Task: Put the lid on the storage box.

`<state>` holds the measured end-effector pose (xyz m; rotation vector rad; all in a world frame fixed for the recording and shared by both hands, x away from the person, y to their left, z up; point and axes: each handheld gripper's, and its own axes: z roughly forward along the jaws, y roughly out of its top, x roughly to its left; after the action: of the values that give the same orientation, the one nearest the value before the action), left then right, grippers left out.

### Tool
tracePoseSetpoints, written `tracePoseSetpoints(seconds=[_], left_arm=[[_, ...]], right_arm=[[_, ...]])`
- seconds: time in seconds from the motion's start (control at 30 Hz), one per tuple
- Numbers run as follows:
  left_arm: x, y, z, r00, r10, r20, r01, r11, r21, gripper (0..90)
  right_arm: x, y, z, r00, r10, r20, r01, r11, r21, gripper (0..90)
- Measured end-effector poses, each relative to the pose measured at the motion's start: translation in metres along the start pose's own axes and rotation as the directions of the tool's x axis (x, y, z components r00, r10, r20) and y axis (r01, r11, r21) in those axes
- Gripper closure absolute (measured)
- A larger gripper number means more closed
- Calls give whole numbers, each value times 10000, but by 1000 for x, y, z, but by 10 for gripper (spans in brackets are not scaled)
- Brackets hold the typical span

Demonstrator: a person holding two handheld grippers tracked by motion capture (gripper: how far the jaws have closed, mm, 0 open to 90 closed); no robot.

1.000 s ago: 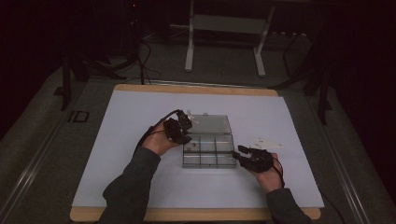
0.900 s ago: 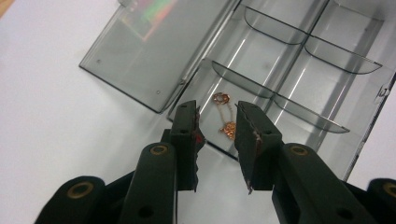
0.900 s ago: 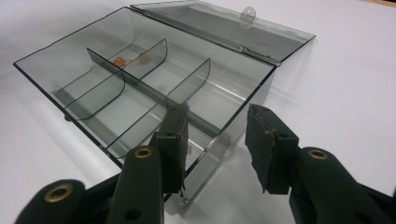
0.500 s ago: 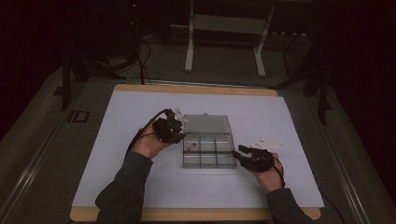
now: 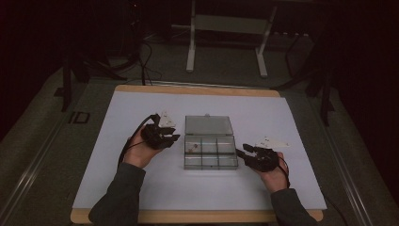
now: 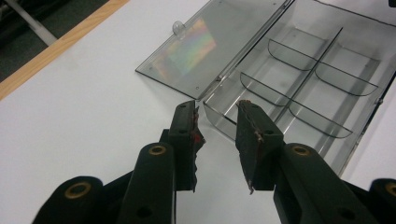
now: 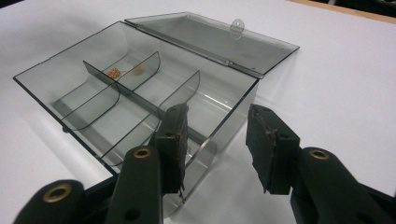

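Two tongs: left tongs [image 5: 173, 137] and right tongs [image 5: 242, 153] flank the clear smoky plastic compartment box [image 5: 210, 151], which sits mid-table on the white table [image 5: 291, 183] with its lid [image 5: 207, 125] folded flat to the far side.
Risk, right: one jaw sits inside the box's near-right corner, the other outside; closing or pulling could drag or tip the light box.
Risk, contents: small orange-brown bits [image 7: 113, 72] in a far-left compartment could spill if the box jolts.
Left tongs: partly open, jaws just opening a little, empty, just off the box's left edge.
Right tongs: partly open, straddling the wall, not pressing it.
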<state>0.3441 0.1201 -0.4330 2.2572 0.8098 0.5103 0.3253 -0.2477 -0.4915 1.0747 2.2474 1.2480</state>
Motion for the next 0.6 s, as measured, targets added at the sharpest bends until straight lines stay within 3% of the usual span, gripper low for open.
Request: tracePoseSetpoints(seconds=[0.43,0.6], left_arm=[[-17,-21,9,9993,-347,121,354,9975,-606,667],[-20,-30,12,9977,-656,189,669,9944,-821,663]], right_arm=[[-7,21,-1,9999,-124,-40,124,9999,55,573],[-11,29,-1,10000,-37,-65,37,10000,-4,574]])
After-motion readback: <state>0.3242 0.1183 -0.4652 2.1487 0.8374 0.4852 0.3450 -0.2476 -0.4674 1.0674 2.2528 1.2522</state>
